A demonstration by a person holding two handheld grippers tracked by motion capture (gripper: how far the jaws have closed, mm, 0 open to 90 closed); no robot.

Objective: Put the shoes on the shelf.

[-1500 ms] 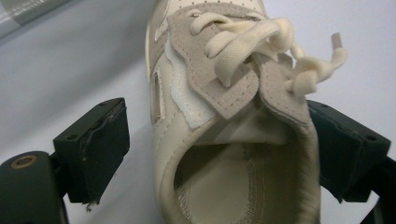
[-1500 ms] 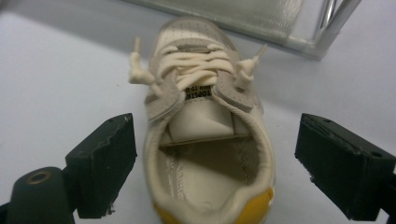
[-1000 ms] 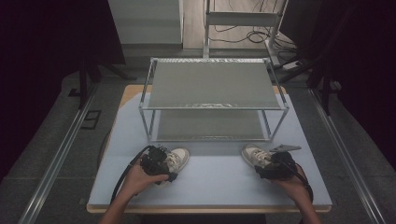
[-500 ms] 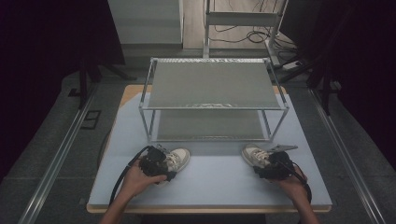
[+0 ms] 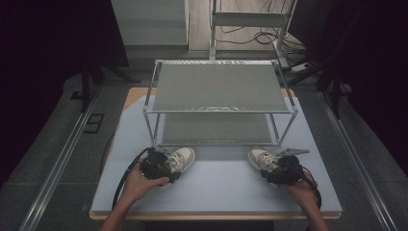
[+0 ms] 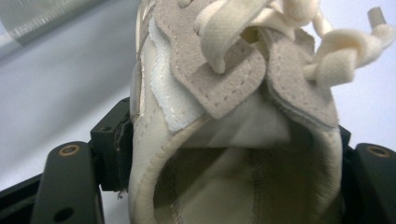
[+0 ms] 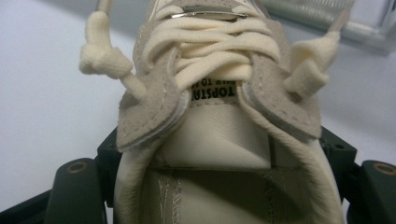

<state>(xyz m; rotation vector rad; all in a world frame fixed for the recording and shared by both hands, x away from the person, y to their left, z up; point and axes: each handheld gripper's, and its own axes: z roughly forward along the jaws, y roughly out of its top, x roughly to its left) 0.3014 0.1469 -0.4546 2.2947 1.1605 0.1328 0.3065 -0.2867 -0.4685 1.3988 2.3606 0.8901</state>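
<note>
Pale blue table [image 5: 216, 187] carries two cream sneakers: left gripper [image 5: 155, 166], fingers just closing, clamps the left sneaker [image 5: 180, 159]; right gripper [image 5: 281, 171] likewise clamps the right sneaker [image 5: 262, 159].

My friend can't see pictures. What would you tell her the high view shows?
Two hands each grip a cream sneaker by its heel, the left gripper on the left shoe and the right gripper on the right shoe. The shoes sit on a pale blue table, before a two-level metal shoe rack.
</note>
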